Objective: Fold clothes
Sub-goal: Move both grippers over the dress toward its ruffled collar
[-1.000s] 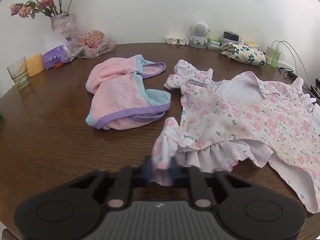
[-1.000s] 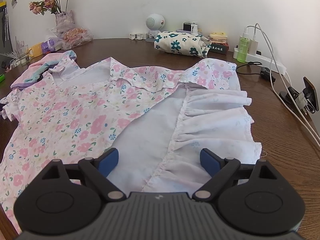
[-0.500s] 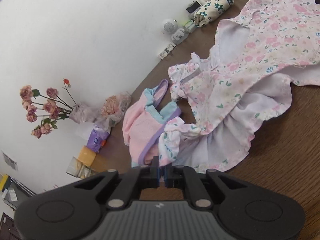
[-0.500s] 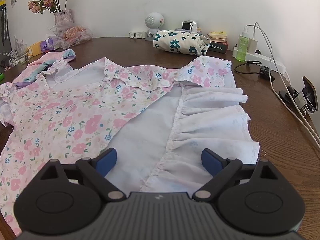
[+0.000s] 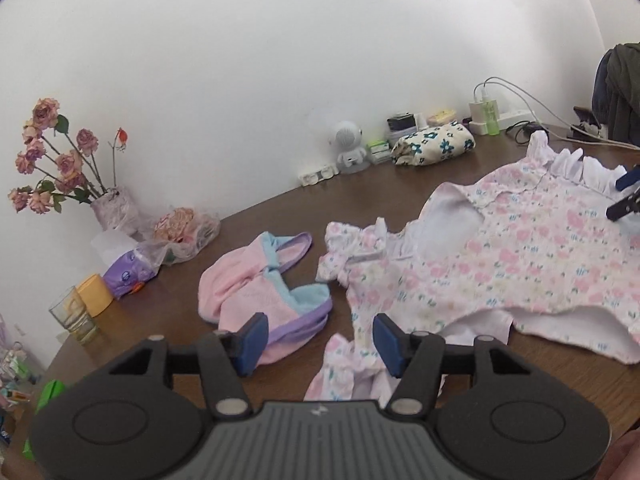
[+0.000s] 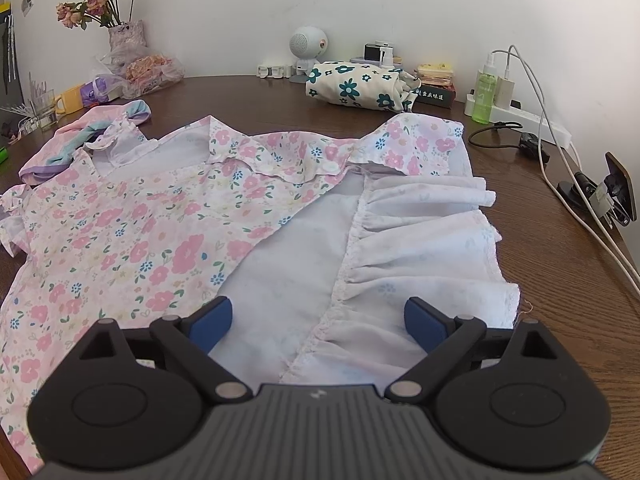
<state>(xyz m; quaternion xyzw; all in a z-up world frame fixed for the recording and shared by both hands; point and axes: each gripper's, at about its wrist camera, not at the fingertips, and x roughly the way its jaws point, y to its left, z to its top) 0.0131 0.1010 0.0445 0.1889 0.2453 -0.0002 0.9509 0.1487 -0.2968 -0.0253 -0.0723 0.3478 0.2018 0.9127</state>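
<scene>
A pink floral dress lies spread on the round wooden table, its white lining and ruffled hem turned up on the right. My left gripper is open above the dress's near ruffled corner, which lies on the table just below the blue pads. My right gripper hovers open over the white lining, holding nothing; its tip shows at the right edge of the left wrist view. A pink, blue and purple garment lies bunched to the left of the dress.
Along the wall stand a vase of dried roses, a tissue pack, a yellow cup, a glass, a small white robot figure, a folded floral cloth, a green bottle and a power strip with cables.
My left gripper was shut on the dress's ruffled corner and lifted it; now it has opened and the corner lies on the table. The right gripper has stayed open over the lining.
</scene>
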